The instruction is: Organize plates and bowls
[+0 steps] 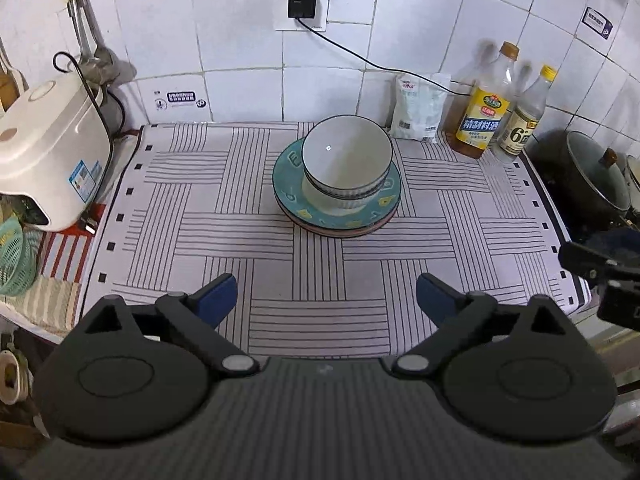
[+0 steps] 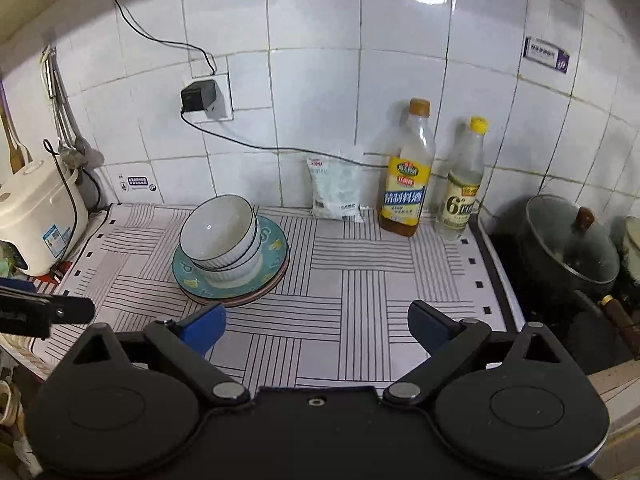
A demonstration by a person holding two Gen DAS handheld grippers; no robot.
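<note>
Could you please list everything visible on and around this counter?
bowls: two or more, white, nested on the plates
plates: stacked, teal on top, mid-mat
mat: one, striped white, on the counter
bottles: two, yellow labels, by the wall
bag: one, white, left of the bottles
cooker: one, white, far left
pot: one, dark, glass lid, far right
charger: one, black, wall socket
left gripper: open, empty
right gripper: open, empty

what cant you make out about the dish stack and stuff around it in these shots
- How many plates lie under the teal plate: both views show only thin rims.
- Bowls: nested; exact count unclear.
- Pot contents: hidden by its lid, dark corner.
- Bottle label print: too small.
</note>
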